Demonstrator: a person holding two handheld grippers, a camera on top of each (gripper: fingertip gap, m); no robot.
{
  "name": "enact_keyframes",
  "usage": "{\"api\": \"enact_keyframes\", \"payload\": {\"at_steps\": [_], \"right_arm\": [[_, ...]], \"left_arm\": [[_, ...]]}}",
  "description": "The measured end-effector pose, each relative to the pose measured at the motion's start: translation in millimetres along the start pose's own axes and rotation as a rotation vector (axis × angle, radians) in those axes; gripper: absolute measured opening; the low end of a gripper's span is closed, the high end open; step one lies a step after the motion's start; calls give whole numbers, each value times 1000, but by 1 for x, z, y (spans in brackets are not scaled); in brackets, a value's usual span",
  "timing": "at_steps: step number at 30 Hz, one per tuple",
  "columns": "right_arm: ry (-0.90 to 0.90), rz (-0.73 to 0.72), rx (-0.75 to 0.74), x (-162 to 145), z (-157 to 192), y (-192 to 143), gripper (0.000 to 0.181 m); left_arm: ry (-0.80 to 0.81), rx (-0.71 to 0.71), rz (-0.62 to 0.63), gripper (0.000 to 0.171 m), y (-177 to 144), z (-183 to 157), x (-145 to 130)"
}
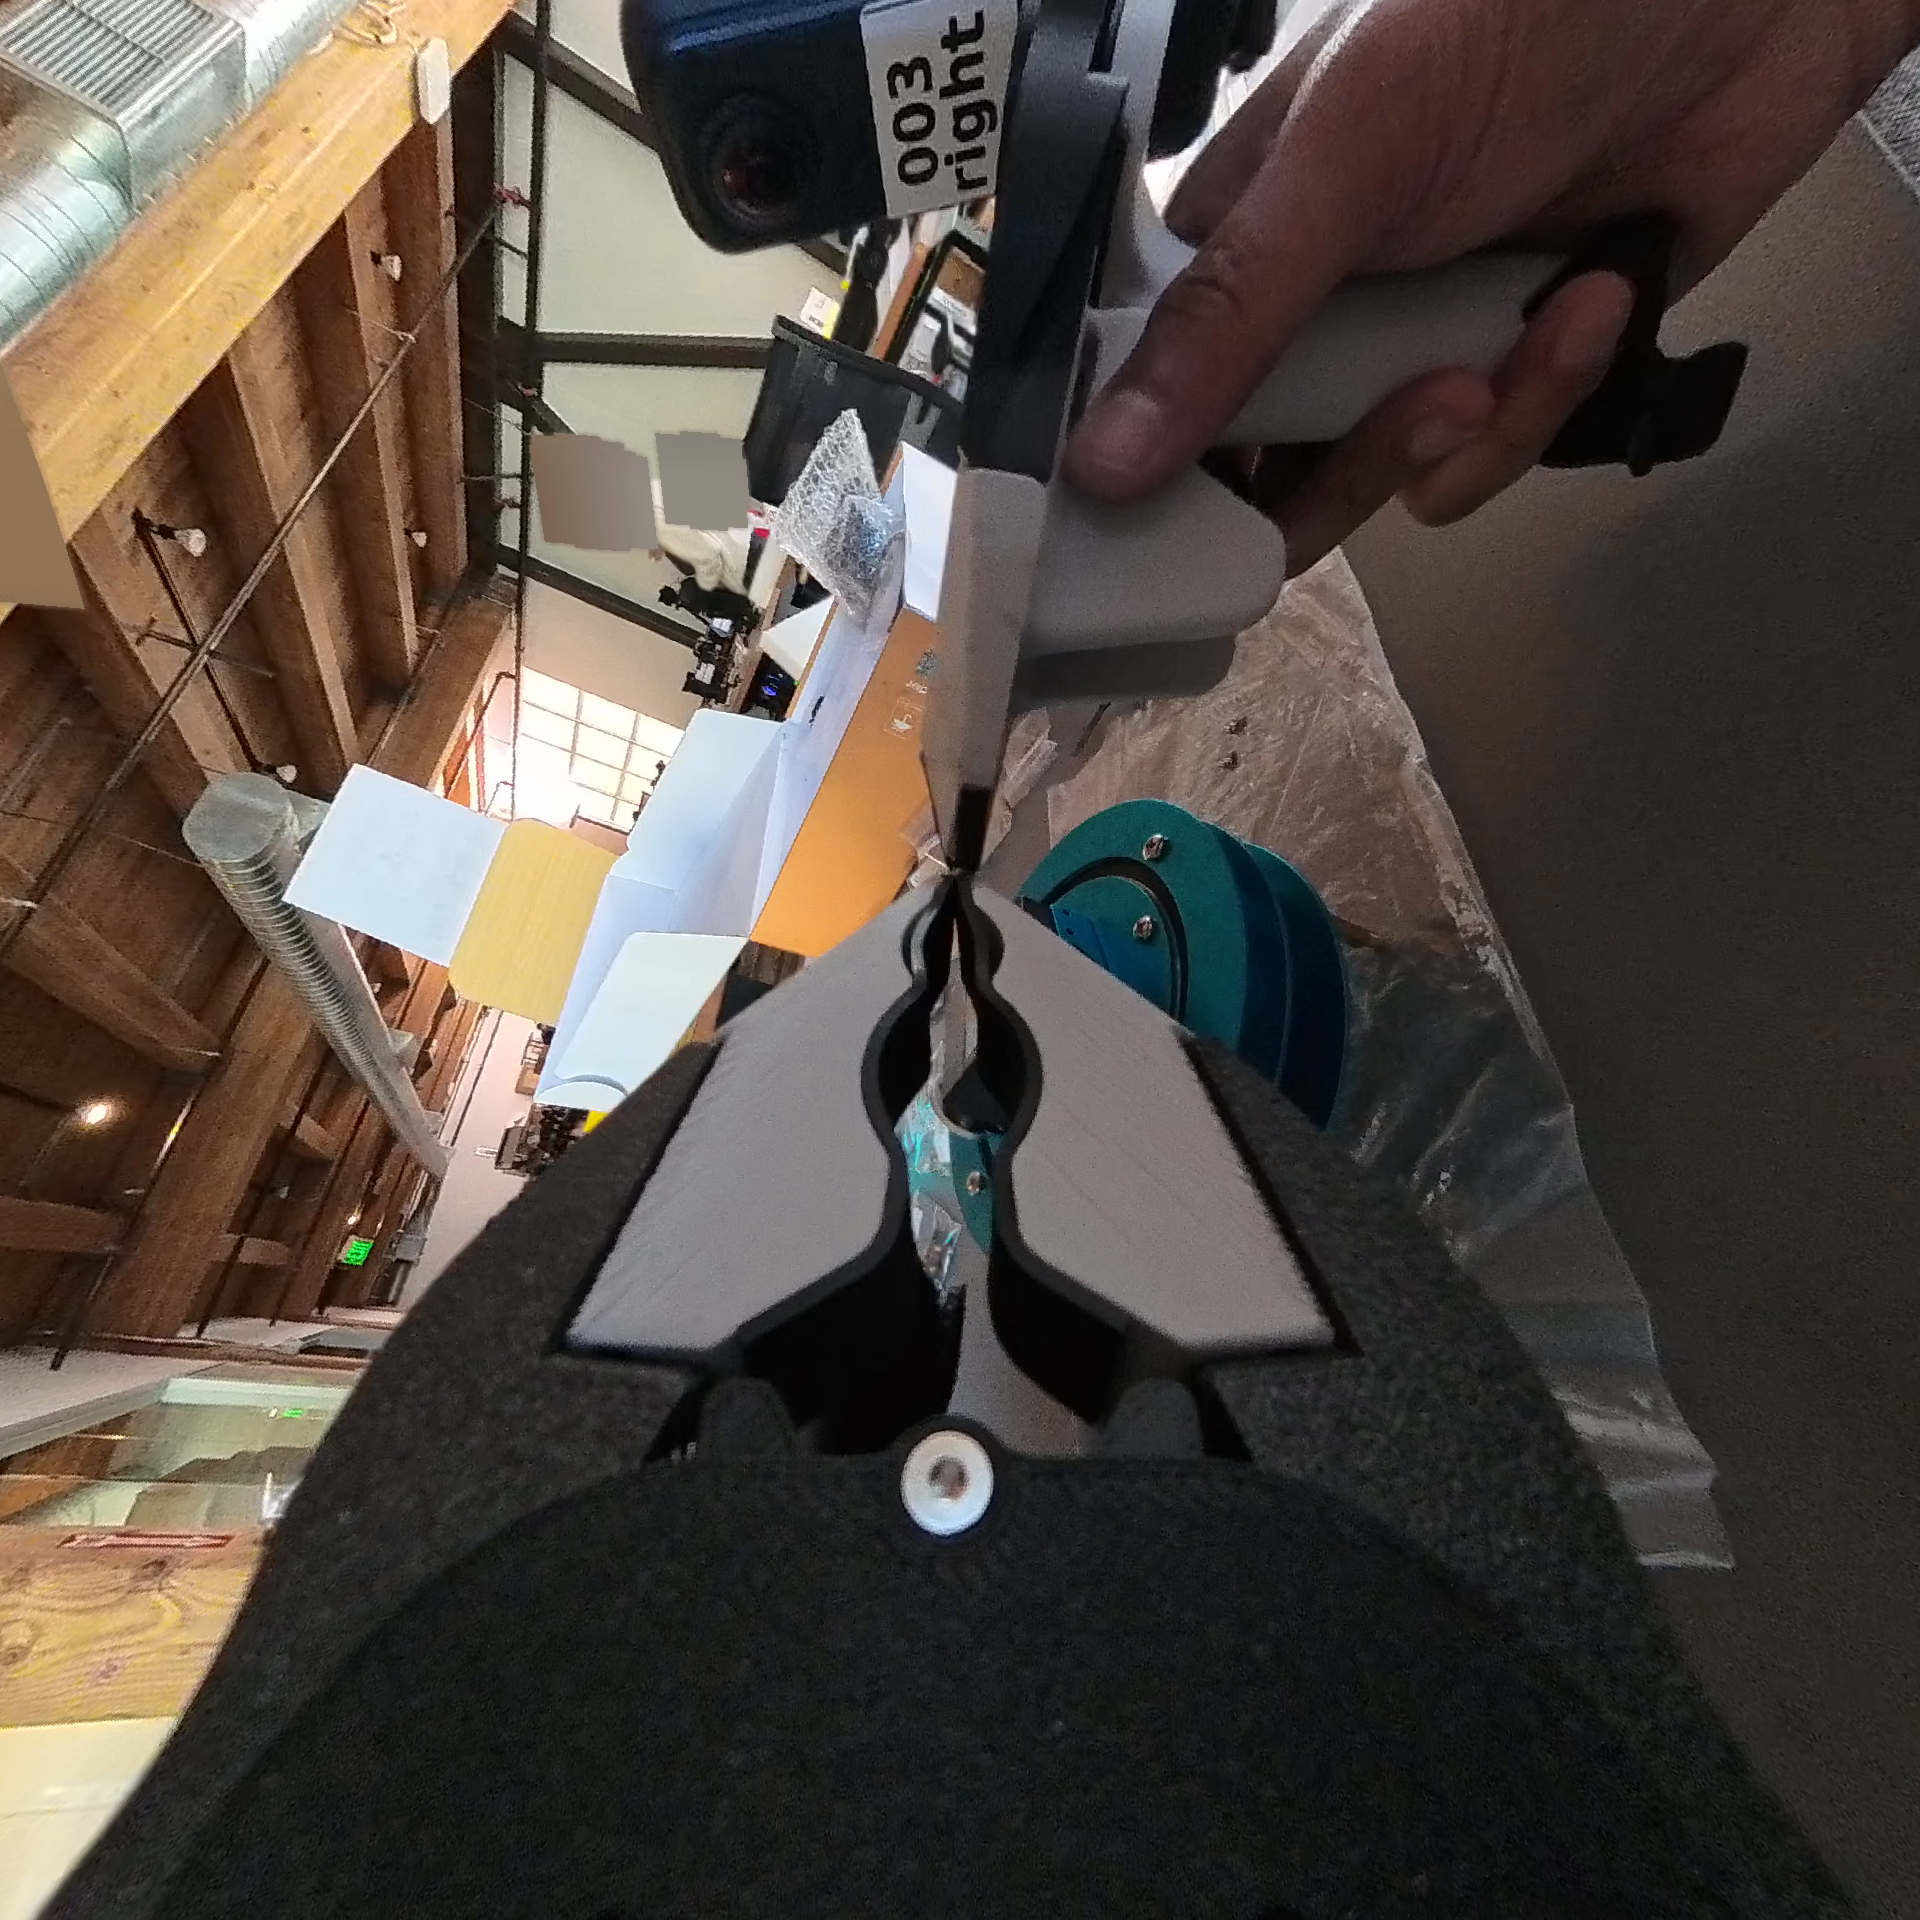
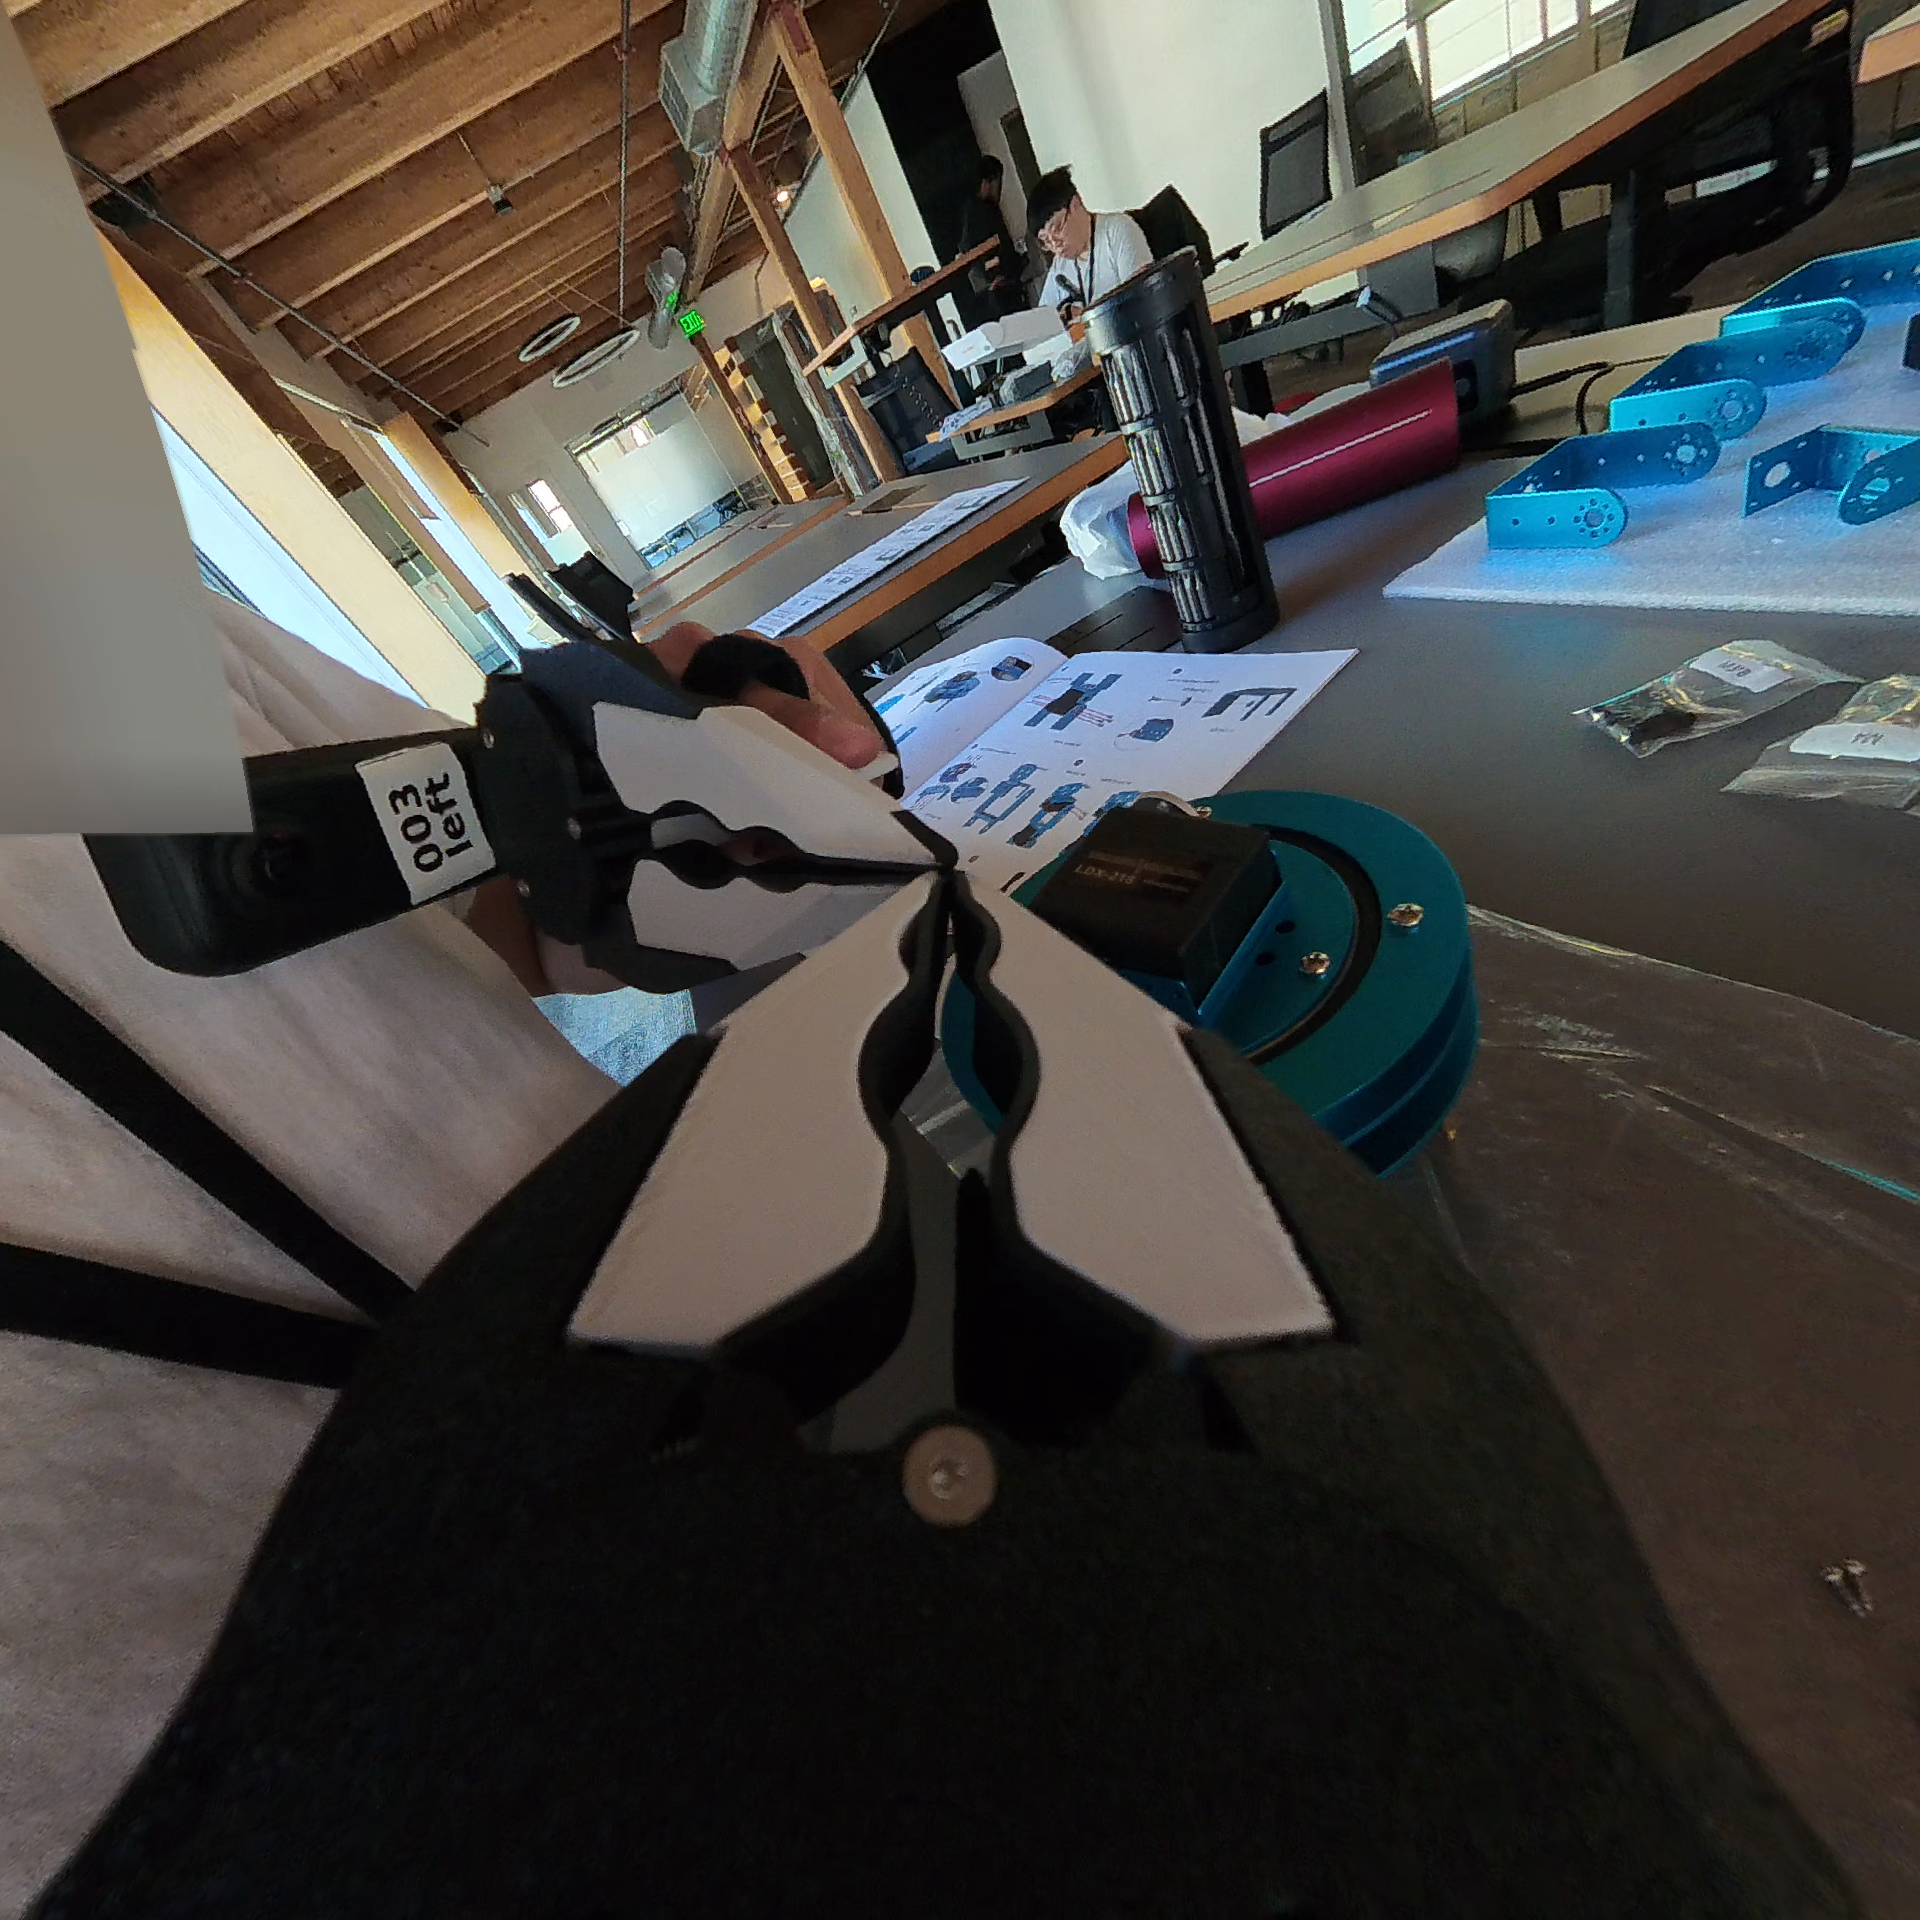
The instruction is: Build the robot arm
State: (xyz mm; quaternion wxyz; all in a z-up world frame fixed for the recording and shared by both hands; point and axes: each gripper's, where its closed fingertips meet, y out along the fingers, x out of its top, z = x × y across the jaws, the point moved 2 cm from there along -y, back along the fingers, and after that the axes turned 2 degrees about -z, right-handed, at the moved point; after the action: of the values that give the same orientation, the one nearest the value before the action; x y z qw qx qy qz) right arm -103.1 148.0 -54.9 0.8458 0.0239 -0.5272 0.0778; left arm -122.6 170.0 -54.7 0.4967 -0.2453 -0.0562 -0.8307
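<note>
Teal turntable base (image 2: 1340, 997) beside both closed grippers

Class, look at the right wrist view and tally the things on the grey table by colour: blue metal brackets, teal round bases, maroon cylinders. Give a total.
Blue metal brackets: 4
Teal round base: 1
Maroon cylinder: 1
Total: 6

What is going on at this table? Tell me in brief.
A person holds a pair of tongs in each hand. The left tongs and right tongs are both shut, tips meeting beside a round teal metal base carrying a black box-shaped block. It sits on clear plastic sheeting on the grey table.
</note>
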Motion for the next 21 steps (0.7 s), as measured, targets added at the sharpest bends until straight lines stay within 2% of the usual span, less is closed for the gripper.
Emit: {"api": "enact_keyframes", "payload": {"at_steps": [6, 9, 11, 13, 17, 21], "right_arm": [[-44, 18, -42, 0, -1, -1, 0], [-135, 25, -104, 1, -3, -1, 0], [-234, 27, -160, 3, -4, -3, 0], [-358, 10, -215, 5, -3, -4, 0], [-518, -31, -265, 10, 4, -5, 0], [-615, -86, -253, 15, 18, -3, 0]], "left_arm": [[-9, 4, 5, 1, 1, -2, -2], [-136, -47, 13, 5, 1, -2, -5], [-322, -120, 36, 6, 2, -3, -12], [-577, -167, 41, 6, 2, 5, -18], [-1120, -374, -99, 7, -5, 15, -8], [-1486, -578, -222, 7, -9, 17, 1]]}}
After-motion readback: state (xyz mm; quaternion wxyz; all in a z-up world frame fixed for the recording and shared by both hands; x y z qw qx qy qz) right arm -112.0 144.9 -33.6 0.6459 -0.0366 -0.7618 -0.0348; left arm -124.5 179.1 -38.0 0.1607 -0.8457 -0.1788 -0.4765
